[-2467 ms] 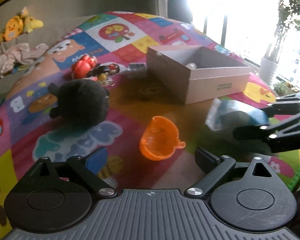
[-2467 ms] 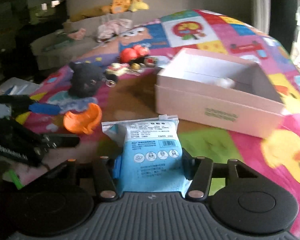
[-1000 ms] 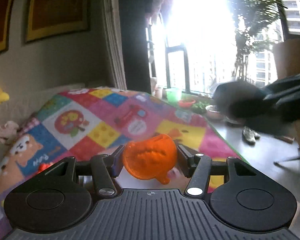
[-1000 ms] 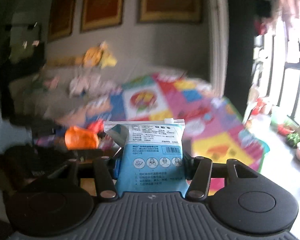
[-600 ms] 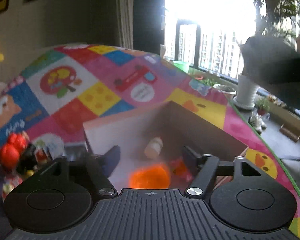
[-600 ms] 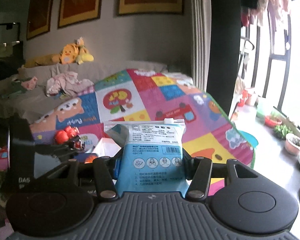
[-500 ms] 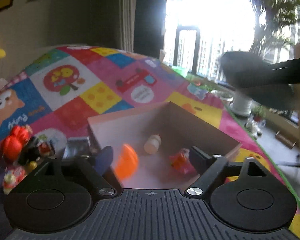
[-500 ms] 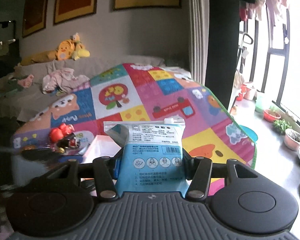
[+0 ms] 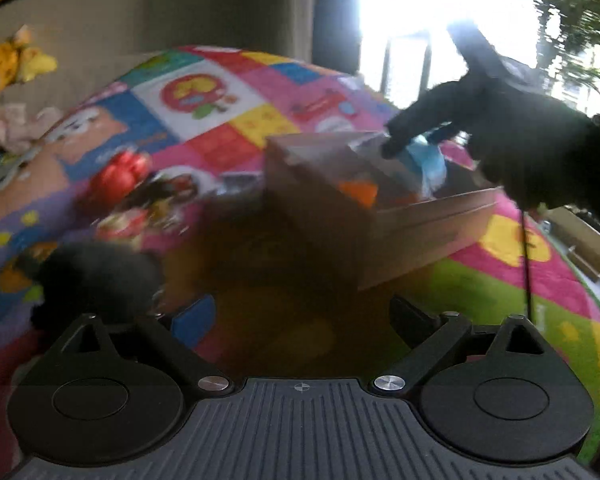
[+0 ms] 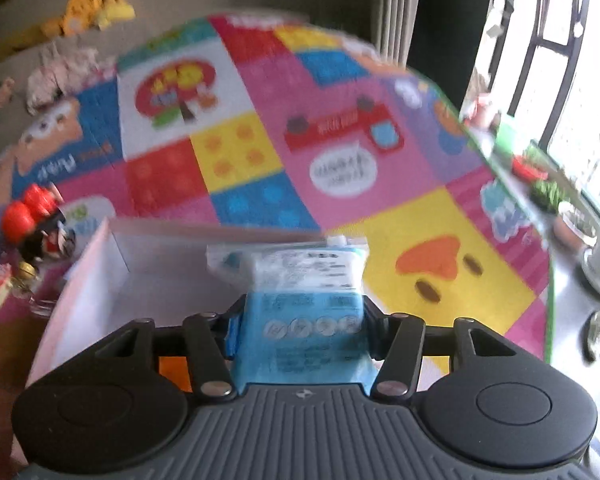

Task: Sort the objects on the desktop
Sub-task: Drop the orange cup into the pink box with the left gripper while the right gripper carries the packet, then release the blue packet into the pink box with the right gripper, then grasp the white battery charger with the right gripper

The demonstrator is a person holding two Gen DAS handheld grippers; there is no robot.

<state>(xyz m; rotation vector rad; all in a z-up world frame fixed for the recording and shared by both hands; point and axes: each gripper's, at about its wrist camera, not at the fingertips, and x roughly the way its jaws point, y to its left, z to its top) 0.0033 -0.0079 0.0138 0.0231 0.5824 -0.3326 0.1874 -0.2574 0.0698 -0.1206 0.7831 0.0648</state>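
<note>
The right gripper (image 10: 302, 332) has its jaws pinching a blue and white plastic packet with printed labelling (image 10: 300, 312), one finger against each side, the packet standing upright between them. It hangs over the open pale pink cardboard box (image 10: 84, 276), above the box's right part. A patch of orange (image 10: 175, 372) shows inside the box, low and to the left, partly hidden by the gripper's linkage; this is the orange plastic cup, seen more clearly from the other camera as an orange shape (image 9: 358, 193) lying on the box floor. In the left wrist view the right gripper (image 9: 404, 142) reaches in from the right over the far side of the box (image 9: 428, 236), with the blue packet (image 9: 426, 162) in its grip above the interior.

The left gripper (image 9: 302, 316) has its jaws spread wide with nothing between them; it sits back from the box, over a brownish patch of the multicoloured patchwork play mat (image 9: 220, 128). Just left of its left finger lies a black fuzzy plush toy (image 9: 96, 276). Farther back, left of the box, sits a cluster of small toys including a red rounded one (image 9: 118, 176); the same red toy (image 10: 28, 210) shows at the left edge of the right wrist view. The left wrist picture is blurred, so finer detail among those toys cannot be made out.
</note>
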